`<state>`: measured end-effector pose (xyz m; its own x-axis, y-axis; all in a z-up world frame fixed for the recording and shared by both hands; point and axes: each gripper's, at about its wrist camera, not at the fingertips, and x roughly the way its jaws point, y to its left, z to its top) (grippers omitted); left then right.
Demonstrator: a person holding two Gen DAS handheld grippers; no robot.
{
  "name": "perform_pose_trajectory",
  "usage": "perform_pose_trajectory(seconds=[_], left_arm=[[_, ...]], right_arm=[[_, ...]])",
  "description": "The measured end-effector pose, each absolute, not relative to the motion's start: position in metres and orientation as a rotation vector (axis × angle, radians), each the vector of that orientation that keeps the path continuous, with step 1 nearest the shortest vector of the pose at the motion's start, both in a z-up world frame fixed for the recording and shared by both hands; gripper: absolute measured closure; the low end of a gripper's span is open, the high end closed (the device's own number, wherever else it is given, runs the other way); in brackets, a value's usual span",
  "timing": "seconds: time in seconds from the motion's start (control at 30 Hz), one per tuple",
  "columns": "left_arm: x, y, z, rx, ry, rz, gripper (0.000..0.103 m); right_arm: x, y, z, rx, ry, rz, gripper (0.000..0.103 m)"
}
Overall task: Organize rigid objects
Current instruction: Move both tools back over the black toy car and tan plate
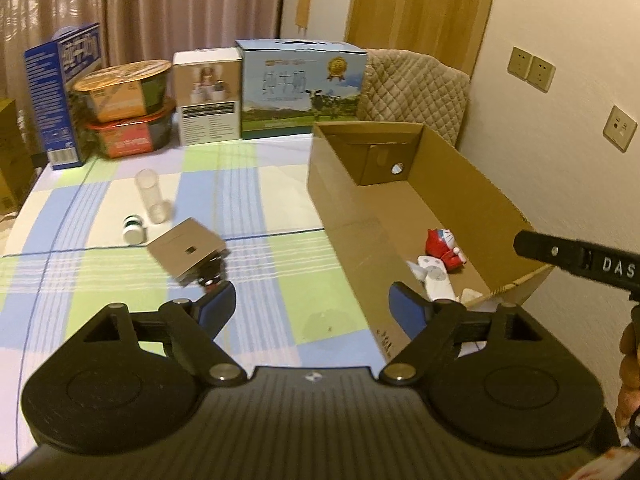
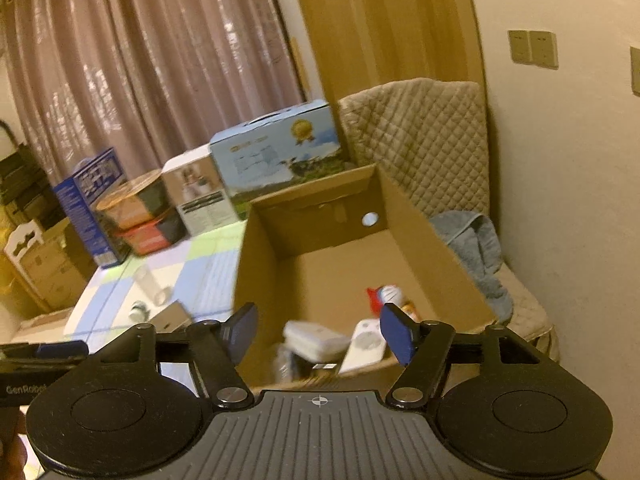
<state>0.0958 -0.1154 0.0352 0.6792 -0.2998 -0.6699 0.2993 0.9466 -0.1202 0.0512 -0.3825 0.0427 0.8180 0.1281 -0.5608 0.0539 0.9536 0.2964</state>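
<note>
An open cardboard box point(image 1: 460, 184) stands on the table's right side; it holds a red and white toy figure point(image 1: 442, 246) and a white remote-like device point(image 1: 434, 278). On the checked tablecloth lie a clear plastic tube point(image 1: 152, 196), a small white bottle point(image 1: 134, 230) and a flat brown box point(image 1: 186, 250) resting on a dark object. My left gripper point(image 1: 314, 308) is open and empty above the cloth, just left of the box. My right gripper point(image 2: 320, 332) is open and empty above the box's point(image 2: 424, 248) near end, over the white items point(image 2: 316, 342) and toy point(image 2: 386, 298).
Along the table's back stand a blue carton point(image 1: 60, 92), two stacked noodle bowls point(image 1: 124, 108), a white carton point(image 1: 208, 96) and a milk carton point(image 1: 302, 88). A quilted chair point(image 1: 416, 88) and a wall stand right of the box. The right gripper's finger point(image 1: 576, 258) shows at the left wrist view's right edge.
</note>
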Motion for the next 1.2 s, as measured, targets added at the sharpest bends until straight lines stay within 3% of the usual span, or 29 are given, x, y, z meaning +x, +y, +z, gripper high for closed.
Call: perform_pose_trajectory(seconds=[0.57, 1.2], left_arm=[[0.051, -0.034, 0.033, -0.027, 0.749, -0.199, 0.001], [0.052, 0.011, 0.037, -0.056, 0.741, -0.117, 0.001]], right_arm=[[0.023, -0.314, 0.044, 0.259, 0.649, 0.16, 0.021], [0.028, -0.271, 0.044, 0.22, 0.655, 0.242, 0.019]])
